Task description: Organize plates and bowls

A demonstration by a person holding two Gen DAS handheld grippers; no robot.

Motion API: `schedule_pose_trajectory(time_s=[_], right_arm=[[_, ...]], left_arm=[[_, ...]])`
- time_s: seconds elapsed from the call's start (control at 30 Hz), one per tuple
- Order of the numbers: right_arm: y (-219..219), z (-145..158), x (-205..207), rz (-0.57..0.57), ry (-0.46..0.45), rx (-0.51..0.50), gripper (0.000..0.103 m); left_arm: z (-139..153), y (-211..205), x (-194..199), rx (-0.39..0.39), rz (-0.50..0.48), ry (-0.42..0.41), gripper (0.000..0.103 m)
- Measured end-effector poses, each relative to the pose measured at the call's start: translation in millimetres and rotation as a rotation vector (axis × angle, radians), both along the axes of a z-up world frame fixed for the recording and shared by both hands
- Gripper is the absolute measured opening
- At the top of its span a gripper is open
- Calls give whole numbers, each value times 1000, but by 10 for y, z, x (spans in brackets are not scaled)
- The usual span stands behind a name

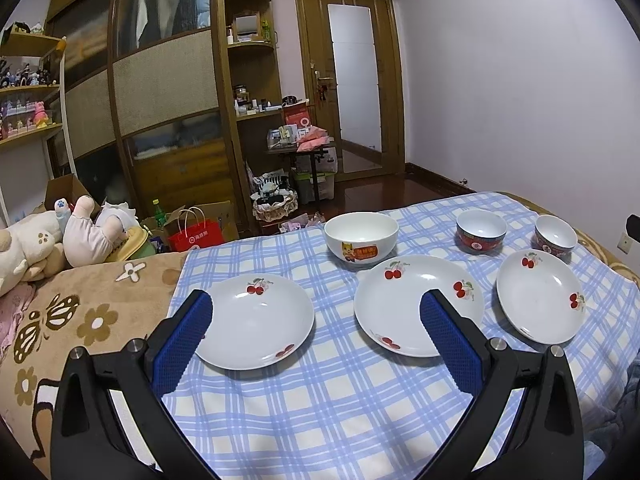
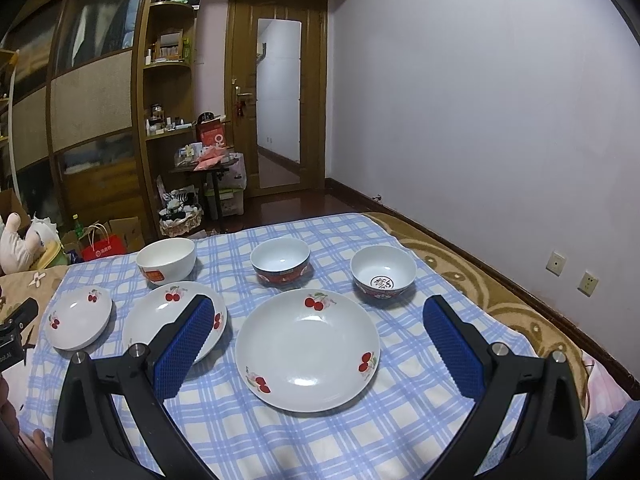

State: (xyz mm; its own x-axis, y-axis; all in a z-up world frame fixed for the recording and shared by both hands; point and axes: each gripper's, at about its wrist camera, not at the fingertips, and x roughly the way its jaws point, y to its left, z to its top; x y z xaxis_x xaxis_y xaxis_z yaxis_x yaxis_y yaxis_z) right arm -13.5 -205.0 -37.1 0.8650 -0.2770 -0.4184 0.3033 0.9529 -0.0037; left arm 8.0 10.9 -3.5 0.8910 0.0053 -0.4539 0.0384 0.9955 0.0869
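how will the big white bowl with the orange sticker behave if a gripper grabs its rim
The white bowl with the orange sticker looks like glazed ceramic, so probably stiff, fairly heavy and breakable. Its glossy wall may slip between the pads. It sits on a soft blue checked cloth, so a push would likely tip or drag it rather than slide it cleanly.

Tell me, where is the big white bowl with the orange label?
The big white bowl sits at the far edge of the checked cloth, behind the gap between the left plate and the middle plate, left of two red-patterned bowls.

Bare checked cloth (image 2: 304,440) before plates; bowls (image 2: 281,261) crowd far row behind
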Motion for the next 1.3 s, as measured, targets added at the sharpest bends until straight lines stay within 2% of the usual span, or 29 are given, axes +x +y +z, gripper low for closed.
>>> schedule_pose_trajectory(time_s=[1.3], right_arm=[[13,-31,-12,-8,9,0,103]], left_arm=[[-7,13,-56,17,-4,-16,102]])
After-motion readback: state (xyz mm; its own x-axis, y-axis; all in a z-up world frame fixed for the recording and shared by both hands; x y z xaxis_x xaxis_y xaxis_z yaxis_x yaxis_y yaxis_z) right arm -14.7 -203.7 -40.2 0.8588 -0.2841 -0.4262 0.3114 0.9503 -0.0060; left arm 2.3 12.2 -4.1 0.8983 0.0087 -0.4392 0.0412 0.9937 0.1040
